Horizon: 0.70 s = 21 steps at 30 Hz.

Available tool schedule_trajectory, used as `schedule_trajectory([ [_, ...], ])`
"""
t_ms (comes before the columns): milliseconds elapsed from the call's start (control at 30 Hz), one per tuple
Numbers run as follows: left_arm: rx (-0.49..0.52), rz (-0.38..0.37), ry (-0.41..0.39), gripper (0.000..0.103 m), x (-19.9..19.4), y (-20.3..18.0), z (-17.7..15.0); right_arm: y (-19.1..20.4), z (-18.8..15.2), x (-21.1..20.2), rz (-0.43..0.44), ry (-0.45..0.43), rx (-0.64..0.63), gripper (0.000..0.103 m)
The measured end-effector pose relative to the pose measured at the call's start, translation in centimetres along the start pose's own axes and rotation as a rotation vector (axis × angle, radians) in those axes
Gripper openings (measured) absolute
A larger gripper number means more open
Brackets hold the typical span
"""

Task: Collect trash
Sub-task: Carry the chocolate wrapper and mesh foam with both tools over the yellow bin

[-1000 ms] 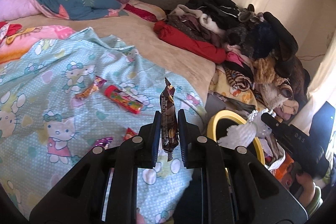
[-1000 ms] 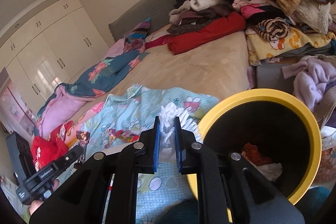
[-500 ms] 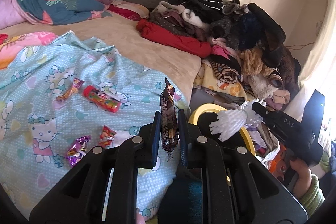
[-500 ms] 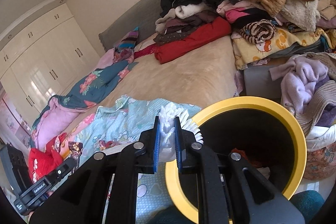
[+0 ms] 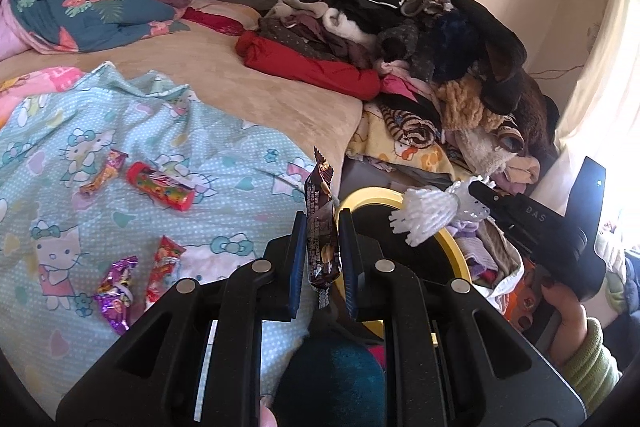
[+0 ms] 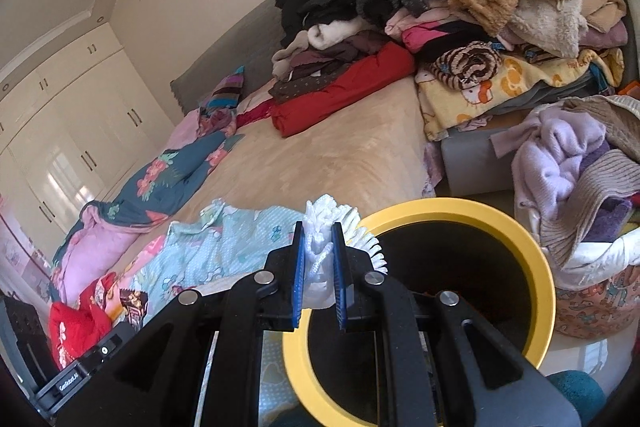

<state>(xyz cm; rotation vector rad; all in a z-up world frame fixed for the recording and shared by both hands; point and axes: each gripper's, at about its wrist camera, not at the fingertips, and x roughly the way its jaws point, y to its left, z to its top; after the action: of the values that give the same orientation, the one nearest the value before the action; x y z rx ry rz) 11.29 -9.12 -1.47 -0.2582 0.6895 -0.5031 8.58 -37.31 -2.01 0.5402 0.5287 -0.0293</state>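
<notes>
My left gripper (image 5: 322,227) is shut on a brown snack wrapper (image 5: 320,227) that stands upright between its pads, just at the near rim of the yellow-rimmed black bin (image 5: 448,247). My right gripper (image 6: 319,239) is shut on a white foam wrapper (image 6: 324,223) over the left rim of the bin (image 6: 536,267). In the left wrist view the right gripper (image 5: 476,197) holds the foam wrapper (image 5: 424,213) above the bin. Several candy wrappers lie on the blue cat-print blanket (image 5: 160,147): a red tube (image 5: 160,185), an orange wrapper (image 5: 104,173), a red packet (image 5: 164,267) and a purple one (image 5: 116,291).
A tall heap of clothes (image 5: 420,47) fills the bed's right side beyond the bin. A basket of lilac and grey knitwear (image 6: 580,187) stands right of the bin. A flowered quilt (image 5: 92,11) lies at the headboard. A person's hand in a green sleeve (image 5: 580,343) holds the right gripper.
Both grippers have moved right toward the bin, each keeping its wrapper. The bin now sits more under the right gripper, and the candy on the blanket has slid left in the left wrist view.
</notes>
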Motion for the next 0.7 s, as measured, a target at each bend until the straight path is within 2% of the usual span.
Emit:
schedule_trajectory([
  [700,0.102,-0.081,0.071,0.011,3.6,-5.3,-1.4,-5.8,0.9,-0.4,-0.134,-0.053,0.043,0.012],
])
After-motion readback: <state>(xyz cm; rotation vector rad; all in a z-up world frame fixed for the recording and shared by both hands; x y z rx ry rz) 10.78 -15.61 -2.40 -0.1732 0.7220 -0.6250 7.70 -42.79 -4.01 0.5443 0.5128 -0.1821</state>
